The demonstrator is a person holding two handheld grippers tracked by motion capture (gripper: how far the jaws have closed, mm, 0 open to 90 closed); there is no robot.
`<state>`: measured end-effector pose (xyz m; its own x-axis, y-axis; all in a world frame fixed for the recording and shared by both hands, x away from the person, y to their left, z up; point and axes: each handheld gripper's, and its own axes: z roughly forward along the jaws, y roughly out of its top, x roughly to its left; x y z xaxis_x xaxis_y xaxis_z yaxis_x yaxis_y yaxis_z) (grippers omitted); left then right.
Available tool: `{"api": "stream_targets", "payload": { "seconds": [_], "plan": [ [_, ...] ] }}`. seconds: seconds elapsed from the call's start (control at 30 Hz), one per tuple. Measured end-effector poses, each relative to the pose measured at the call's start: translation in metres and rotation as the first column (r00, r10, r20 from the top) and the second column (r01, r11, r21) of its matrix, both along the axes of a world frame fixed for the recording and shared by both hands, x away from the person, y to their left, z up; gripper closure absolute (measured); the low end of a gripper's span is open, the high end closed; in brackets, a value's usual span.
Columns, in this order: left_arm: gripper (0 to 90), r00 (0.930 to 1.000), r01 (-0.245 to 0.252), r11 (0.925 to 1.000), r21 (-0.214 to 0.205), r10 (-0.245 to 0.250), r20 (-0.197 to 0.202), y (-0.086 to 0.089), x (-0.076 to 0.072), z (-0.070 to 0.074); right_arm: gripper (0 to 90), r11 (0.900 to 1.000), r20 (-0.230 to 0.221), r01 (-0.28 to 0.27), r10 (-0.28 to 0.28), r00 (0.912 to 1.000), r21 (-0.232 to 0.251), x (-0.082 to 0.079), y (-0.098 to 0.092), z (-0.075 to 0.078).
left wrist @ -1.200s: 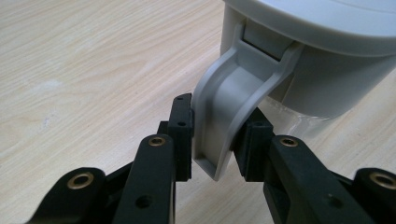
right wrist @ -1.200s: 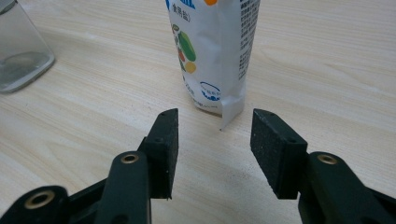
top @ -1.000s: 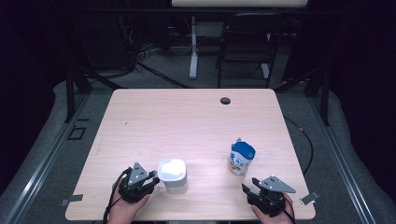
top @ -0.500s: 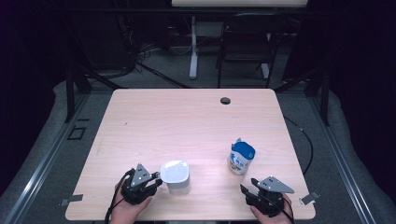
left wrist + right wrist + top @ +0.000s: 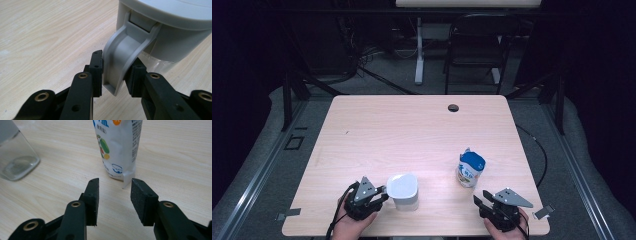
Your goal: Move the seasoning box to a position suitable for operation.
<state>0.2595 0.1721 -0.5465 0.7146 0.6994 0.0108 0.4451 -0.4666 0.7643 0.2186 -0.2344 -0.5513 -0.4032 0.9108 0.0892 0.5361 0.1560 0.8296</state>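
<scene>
Am pinching jug handle (image 5: 125,60) with left gripper (image 5: 113,72) fingers (image 5: 96,72). Right gripper (image 5: 113,200) fingers, half-open and just been closing, empty, are lining up on milk carton (image 5: 117,147); next I'm advancing, then clamping.

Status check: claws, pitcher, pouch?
Left claw shut on the pitcher handle. Right claw open, jaws just narrowed, nothing between them, short of the pouch. Table between pitcher and pouch bare.
</scene>
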Motion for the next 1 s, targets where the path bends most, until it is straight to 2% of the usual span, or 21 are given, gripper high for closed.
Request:
{"api": "stream_targets", "payload": {
  "seconds": [0.07,0.13,0.17,0.23,0.33,0.37,0.43,0.5,0.57,0.63,0.73,0.77,0.9,1.0],
  "plan": [
    [69.9,1.0,0.005,0.9999,-0.009,-0.005,-0.006,0.001,0.001,0.0,50.7,0.9997,0.018,-0.012,0.011,0.9998,0.02,-0.001,0.002,0.001],
    [69.3,0.9999,0.005,0.9998,-0.021,-0.006,-0.011,0.002,0.001,0.0,44.7,0.9991,0.015,-0.022,0.021,0.9997,0.037,0.0,0.004,0.002],
    [68.6,0.9998,0.009,0.9996,-0.026,-0.009,-0.017,0.003,0.002,0.0,43.1,0.9992,0.006,-0.029,0.029,0.9996,0.028,0.0,0.005,0.002],
    [66.4,0.9994,0.001,0.9992,-0.04,-0.003,-0.035,0.005,0.002,0.0,42.1,0.9995,0.019,-0.024,0.024,0.9995,0.019,0.001,0.007,0.002],
    [62.2,0.9994,0.001,0.9987,-0.05,-0.003,-0.036,0.007,0.002,0.001,45.2,0.9991,0.004,-0.013,0.013,0.9999,0.039,0.002,0.006,0.003],
    [60.4,0.9988,-0.004,0.9977,-0.068,0.001,-0.048,0.01,0.002,0.003,47.3,0.9989,-0.006,-0.01,0.01,0.9999,0.047,0.001,0.006,0.005],
    [58.0,0.9987,-0.004,0.997,-0.077,0.0,-0.052,0.012,0.002,0.004,54.0,0.9986,-0.005,-0.022,0.023,0.9997,0.048,0.0,0.007,0.007],
    [56.3,0.9986,-0.005,0.9967,-0.08,0.001,-0.053,0.016,0.0,0.006,59.0,0.9992,-0.005,-0.038,0.038,0.9993,0.013,-0.001,0.008,0.01],
    [55.5,0.9985,0.0,0.9966,-0.082,-0.004,-0.055,0.018,-0.001,0.008,58.8,0.999,0.001,-0.032,0.032,0.9995,0.031,-0.001,0.009,0.012],
    [54.9,0.9987,0.003,0.9964,-0.085,-0.007,-0.05,0.02,-0.002,0.009,55.3,0.9982,0.035,-0.024,0.022,0.9992,0.056,-0.001,0.012,0.011],
    [54.1,0.9983,0.005,0.9951,-0.099,-0.01,-0.058,0.023,-0.003,0.011,50.9,0.9961,-0.007,-0.037,0.038,0.9992,0.08,0.003,0.016,0.014],
    [53.7,0.998,0.004,0.9949,-0.101,-0.011,-0.062,0.024,-0.003,0.011,51.0,0.9957,0.002,-0.044,0.044,0.999,0.081,0.003,0.019,0.014],
    [51.4,0.998,0.004,0.9931,-0.117,-0.012,-0.063,0.026,-0.003,0.012,54.2,0.9967,0.017,-0.079,0.078,0.9968,0.018,0.003,0.029,0.018],
    [50.4,0.9979,0.014,0.9939,-0.11,-0.021,-0.061,0.027,-0.003,0.014,57.8,0.9953,0.04,-0.096,0.096,0.9946,0.006,0.005,0.035,0.02]
  ]
}}
